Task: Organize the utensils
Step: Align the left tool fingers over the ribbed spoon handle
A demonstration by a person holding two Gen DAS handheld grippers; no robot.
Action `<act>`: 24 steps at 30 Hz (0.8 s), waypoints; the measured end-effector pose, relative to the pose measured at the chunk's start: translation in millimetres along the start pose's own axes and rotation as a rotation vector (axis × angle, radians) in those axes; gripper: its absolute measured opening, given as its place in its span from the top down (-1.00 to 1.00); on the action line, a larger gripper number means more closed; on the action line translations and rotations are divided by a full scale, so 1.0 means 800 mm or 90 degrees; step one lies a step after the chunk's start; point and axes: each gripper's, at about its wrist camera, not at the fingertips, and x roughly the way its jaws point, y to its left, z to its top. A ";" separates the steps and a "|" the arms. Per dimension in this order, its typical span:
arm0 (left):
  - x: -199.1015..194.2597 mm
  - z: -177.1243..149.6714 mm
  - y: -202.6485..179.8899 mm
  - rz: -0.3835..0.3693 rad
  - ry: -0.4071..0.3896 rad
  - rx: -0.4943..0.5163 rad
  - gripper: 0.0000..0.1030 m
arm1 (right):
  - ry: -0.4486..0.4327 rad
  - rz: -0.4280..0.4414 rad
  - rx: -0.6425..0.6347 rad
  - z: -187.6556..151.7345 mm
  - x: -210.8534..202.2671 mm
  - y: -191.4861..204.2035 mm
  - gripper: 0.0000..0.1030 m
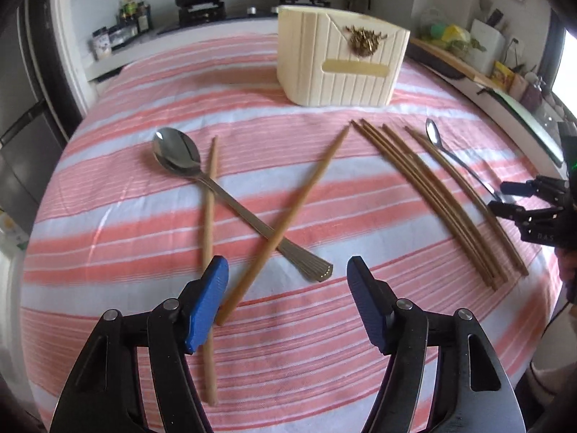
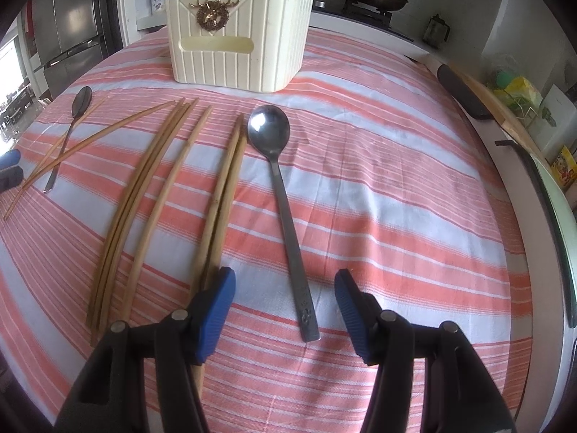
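A kitchen table under a pink-and-white striped cloth (image 1: pixel 144 216) sits before a stove with pots. Nothing looks tidied yet: the cream bin (image 1: pixel 339 57) stands at the far side, its inside hidden, while every utensil in view lies loose on the cloth. A large spoon (image 1: pixel 176 155) is crossed by two stray chopsticks (image 1: pixel 288 223); a row of chopsticks (image 2: pixel 144 198) and a second spoon (image 2: pixel 281 180) lie to the right. The left gripper (image 1: pixel 288 288) and right gripper (image 2: pixel 285 296) hang over them with jaws apart, holding nothing. No writing is legible.
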 end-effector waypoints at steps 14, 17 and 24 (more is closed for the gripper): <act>-0.031 0.009 0.010 -0.164 0.015 -0.162 -0.42 | 0.032 0.039 -0.008 -0.003 -0.001 -0.007 -0.12; -0.018 0.040 0.048 -0.041 0.008 -0.235 -0.42 | 0.034 0.039 -0.018 0.002 0.002 -0.006 -0.12; 0.044 0.062 0.036 0.139 0.102 -0.185 0.03 | 0.026 0.040 -0.004 0.009 0.007 -0.005 -0.12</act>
